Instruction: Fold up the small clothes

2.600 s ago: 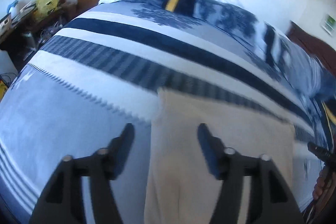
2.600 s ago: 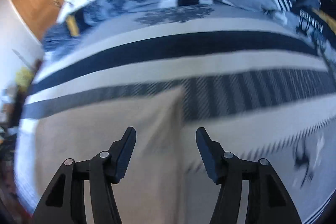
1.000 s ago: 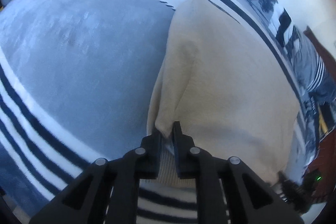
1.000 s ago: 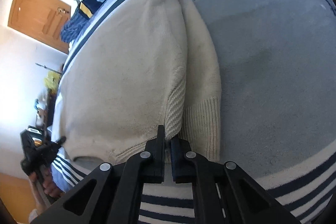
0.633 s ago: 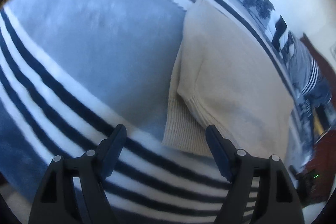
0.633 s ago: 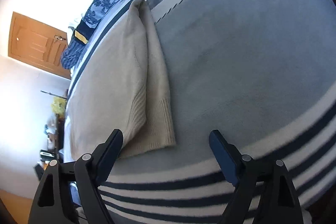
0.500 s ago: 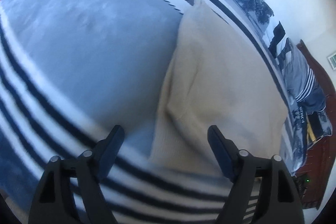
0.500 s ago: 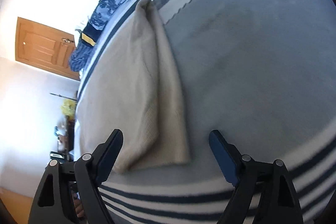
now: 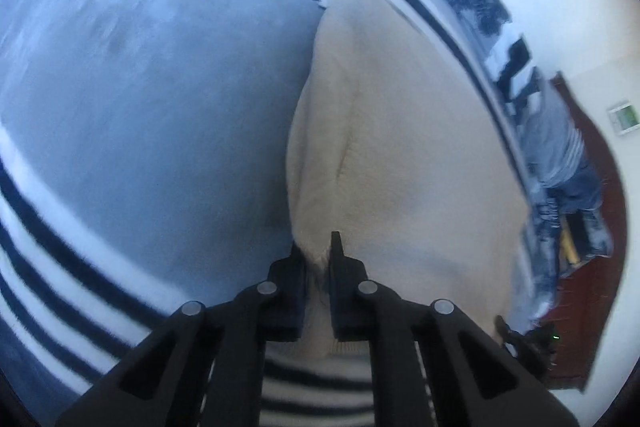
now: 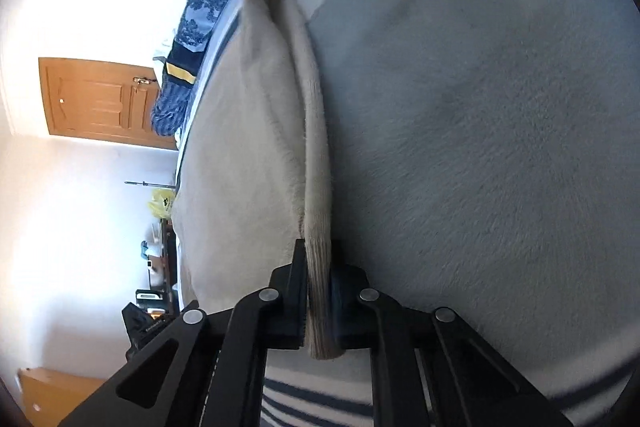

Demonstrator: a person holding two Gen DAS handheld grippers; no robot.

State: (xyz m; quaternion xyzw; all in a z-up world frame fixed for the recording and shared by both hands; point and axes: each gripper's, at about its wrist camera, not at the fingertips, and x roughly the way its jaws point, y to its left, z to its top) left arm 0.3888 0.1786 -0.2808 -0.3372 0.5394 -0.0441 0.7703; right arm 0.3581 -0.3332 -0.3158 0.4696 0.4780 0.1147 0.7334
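Note:
A cream knit sweater (image 9: 408, 131) lies folded on a grey-blue bedspread (image 9: 152, 75) with navy and white stripes. My left gripper (image 9: 318, 255) is shut on the sweater's near left corner, a bunch of cream fabric pinched between its fingers. In the right wrist view the same sweater (image 10: 248, 131) shows edge-on, and my right gripper (image 10: 318, 263) is shut on its ribbed hem at the near right corner, the knit band (image 10: 316, 187) running up from the jaws. The other gripper (image 9: 528, 339) shows small at the lower right of the left wrist view.
A pile of blue, navy and striped clothes (image 9: 556, 131) lies along the far side of the bed. A dark wooden headboard (image 9: 588, 267) stands at right. A wooden door (image 10: 96, 103) and a cluttered side table (image 10: 160, 259) stand beyond the bed.
Both grippers were open above the sweater's near edge half a second ago. Now each has closed on a near corner of the sweater, left on the corner, right on the ribbed hem.

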